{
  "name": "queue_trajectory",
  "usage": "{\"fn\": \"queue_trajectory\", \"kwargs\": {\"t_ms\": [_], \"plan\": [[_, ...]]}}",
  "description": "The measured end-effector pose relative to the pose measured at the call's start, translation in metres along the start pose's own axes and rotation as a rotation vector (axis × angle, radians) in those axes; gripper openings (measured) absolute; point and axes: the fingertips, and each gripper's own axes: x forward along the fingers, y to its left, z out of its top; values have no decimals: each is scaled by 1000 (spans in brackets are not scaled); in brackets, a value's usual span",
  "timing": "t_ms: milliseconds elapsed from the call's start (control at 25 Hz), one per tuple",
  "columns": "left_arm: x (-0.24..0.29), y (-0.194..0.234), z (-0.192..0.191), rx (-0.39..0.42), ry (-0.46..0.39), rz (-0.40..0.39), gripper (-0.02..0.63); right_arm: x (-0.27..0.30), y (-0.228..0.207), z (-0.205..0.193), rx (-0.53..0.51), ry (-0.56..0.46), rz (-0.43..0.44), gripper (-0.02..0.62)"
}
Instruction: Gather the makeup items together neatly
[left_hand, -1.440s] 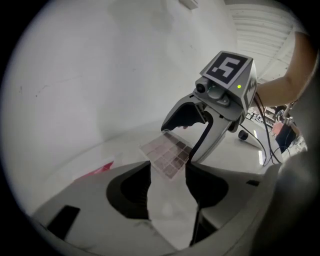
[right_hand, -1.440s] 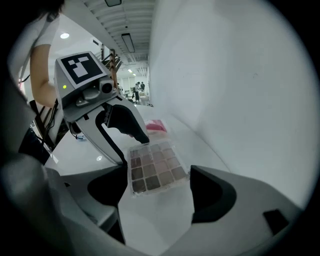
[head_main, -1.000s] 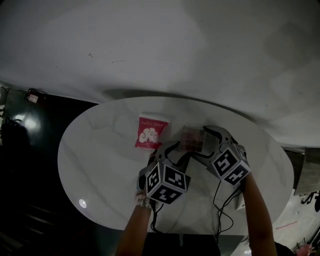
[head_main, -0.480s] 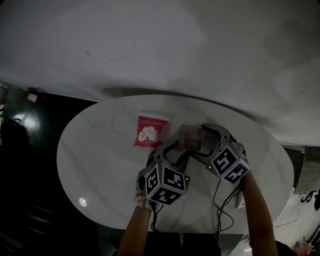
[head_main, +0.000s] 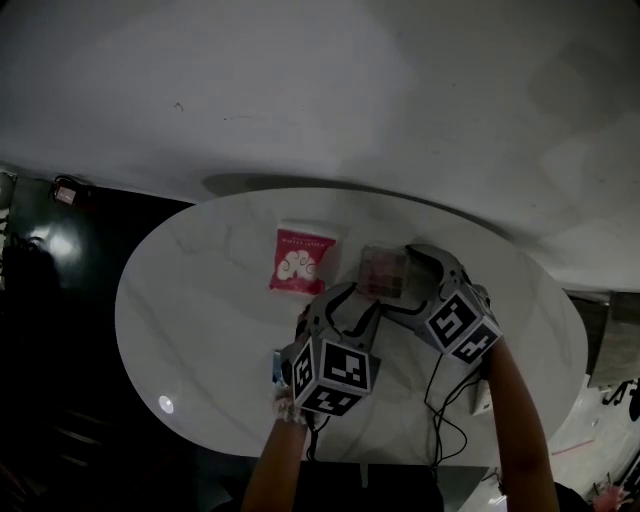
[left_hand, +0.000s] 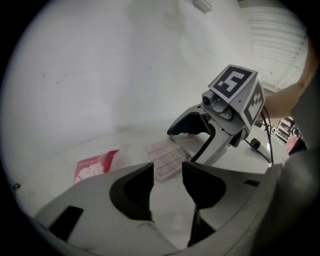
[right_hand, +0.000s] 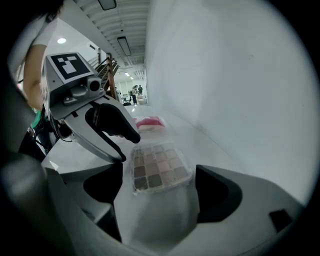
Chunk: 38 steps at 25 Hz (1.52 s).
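Observation:
A clear eyeshadow palette (head_main: 381, 268) lies flat on the white oval table (head_main: 200, 320); it also shows in the right gripper view (right_hand: 157, 167). My right gripper (head_main: 405, 281) is at the palette's right side. Its jaws are opening wide, with the palette's near end between the tips and neither pad touching it. A red sachet (head_main: 302, 261) lies to the palette's left. My left gripper (head_main: 335, 303) hovers just in front of the palette and sachet, open, with only bare table between its jaws (left_hand: 167, 176). In the left gripper view the palette (left_hand: 164, 158) and sachet (left_hand: 95, 165) lie ahead.
A grey wall rises behind the table. Cables (head_main: 445, 420) trail over the table's near right edge. A dark floor lies to the left (head_main: 60, 300). Bare tabletop spreads left of the sachet and in front of the grippers.
The right gripper's jaws have spread wider around the palette, which stays on the table. The left gripper has drawn back slightly toward me.

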Motion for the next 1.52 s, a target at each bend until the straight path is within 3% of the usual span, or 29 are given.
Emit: {"fn": "queue_trajectory", "kwargs": {"t_ms": [320,480,720,800,920,1040,1200,1320,1520], "plan": [[-25,3,14,-108,-112,7,210,-28,1,22,58,-130,-46,476],[-41,0,33,-156,-208,5,211,-55,6,42,107,-210,-98,435],[-64,-13,52,-151,-283,-2,210,-93,17,48,203,-317,-154,419],[-72,-18,57,-166,-316,6,186,-109,24,52,253,-362,-179,414],[-85,-33,62,-205,-352,4,130,-139,35,52,339,-440,-241,316],[-94,-53,68,-196,-370,-20,104,-163,49,52,407,-499,-284,316],[-100,-81,71,-173,-392,-63,55,-194,68,37,511,-529,-382,266],[-102,-106,66,-162,-377,-115,31,-215,82,10,640,-530,-481,176],[-101,-146,47,-167,-337,-178,29,-243,101,-42,861,-550,-627,143]]}}
